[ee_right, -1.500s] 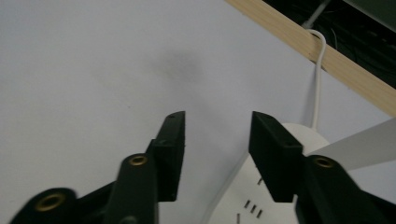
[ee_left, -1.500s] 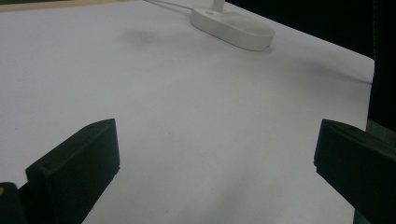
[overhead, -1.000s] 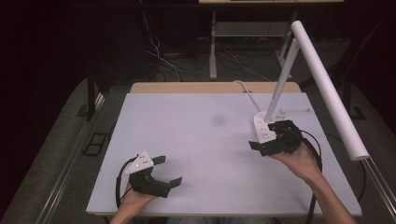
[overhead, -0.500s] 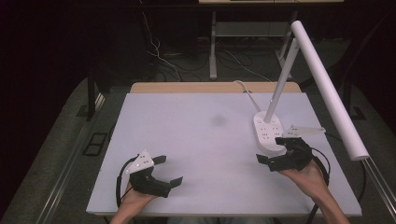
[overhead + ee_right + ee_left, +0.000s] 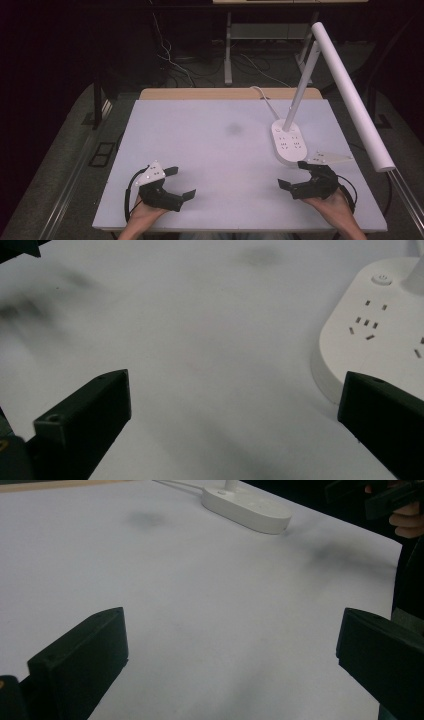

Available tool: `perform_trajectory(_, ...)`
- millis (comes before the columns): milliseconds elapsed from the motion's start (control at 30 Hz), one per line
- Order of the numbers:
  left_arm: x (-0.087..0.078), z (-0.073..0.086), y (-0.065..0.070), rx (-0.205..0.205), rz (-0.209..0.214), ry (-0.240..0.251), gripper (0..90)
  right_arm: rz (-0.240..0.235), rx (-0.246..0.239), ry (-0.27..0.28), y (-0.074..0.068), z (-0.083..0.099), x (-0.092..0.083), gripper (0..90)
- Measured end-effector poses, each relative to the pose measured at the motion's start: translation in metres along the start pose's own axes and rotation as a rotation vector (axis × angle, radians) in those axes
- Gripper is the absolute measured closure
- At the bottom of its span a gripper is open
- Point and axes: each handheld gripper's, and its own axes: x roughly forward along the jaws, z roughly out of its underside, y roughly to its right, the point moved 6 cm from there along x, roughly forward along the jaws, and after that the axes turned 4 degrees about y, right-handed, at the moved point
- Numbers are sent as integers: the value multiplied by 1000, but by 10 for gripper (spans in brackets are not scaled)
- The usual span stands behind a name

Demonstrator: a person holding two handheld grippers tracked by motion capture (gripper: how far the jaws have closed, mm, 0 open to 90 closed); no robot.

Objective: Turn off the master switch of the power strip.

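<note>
Two grippers hovered wide open and empty over the white worktop (image 5: pixel 200 150); the white oval lamp base with sockets (image 5: pixel 288 143) lay just beyond the right gripper (image 5: pixel 301 178), far from the left gripper (image 5: pixel 172 183).

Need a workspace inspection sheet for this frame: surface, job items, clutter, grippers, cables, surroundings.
Surface: white table, bare apart from a faint grey smudge.
Job's things: white lamp base with sockets and a power button, standing at the right; its tube head reaches toward the near right edge.
Clutter: nothing seen.
Grippers: left gripper open, empty, low over the near left; right gripper open, empty, just in front of the lamp base, apart from it.
Cables: white lamp cord runs off the far edge; black cable loops from the left gripper.
Surroundings: dark floor, loose cables, desk legs.
</note>
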Motion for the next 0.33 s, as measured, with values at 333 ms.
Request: perform_trajectory(333, 1, 1, -1, -2, 0, -4, 0, 8, 17, 41, 0, 26, 3, 0)
